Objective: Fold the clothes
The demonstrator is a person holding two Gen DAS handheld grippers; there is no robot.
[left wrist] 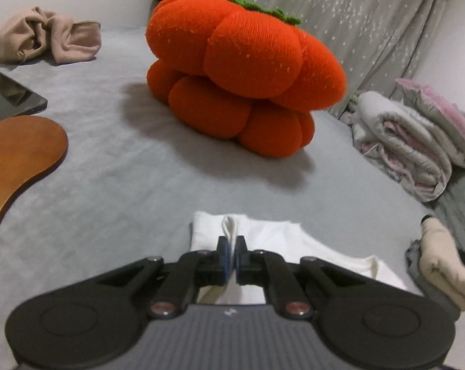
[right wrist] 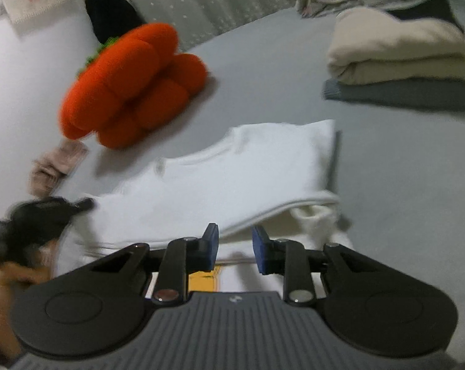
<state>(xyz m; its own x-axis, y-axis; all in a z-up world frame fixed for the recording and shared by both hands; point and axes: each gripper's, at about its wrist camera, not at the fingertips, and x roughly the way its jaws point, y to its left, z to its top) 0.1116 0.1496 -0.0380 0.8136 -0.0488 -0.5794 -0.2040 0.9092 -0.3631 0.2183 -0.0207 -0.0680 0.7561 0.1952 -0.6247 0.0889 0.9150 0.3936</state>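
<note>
A white garment (right wrist: 232,178) lies partly folded on the grey bed sheet (right wrist: 402,185). In the left wrist view my left gripper (left wrist: 231,242) is shut on a raised pinch of the white garment (left wrist: 278,240) near its far corner. In the right wrist view my right gripper (right wrist: 235,237) hovers at the garment's near folded edge. Its blue pads (right wrist: 213,240) stand apart, and the hem runs across the gap without being pressed. A yellow print shows beneath the right gripper. At the garment's left edge a dark blurred shape (right wrist: 44,215) sits above a hand.
An orange pumpkin plush (left wrist: 241,71) stands beyond the garment. A folded cream and grey stack (right wrist: 399,58) sits to the right, with a rolled quilt (left wrist: 411,145) behind it. On the left are a crumpled beige garment (left wrist: 47,38), a phone (left wrist: 10,95) and a brown board (left wrist: 19,154).
</note>
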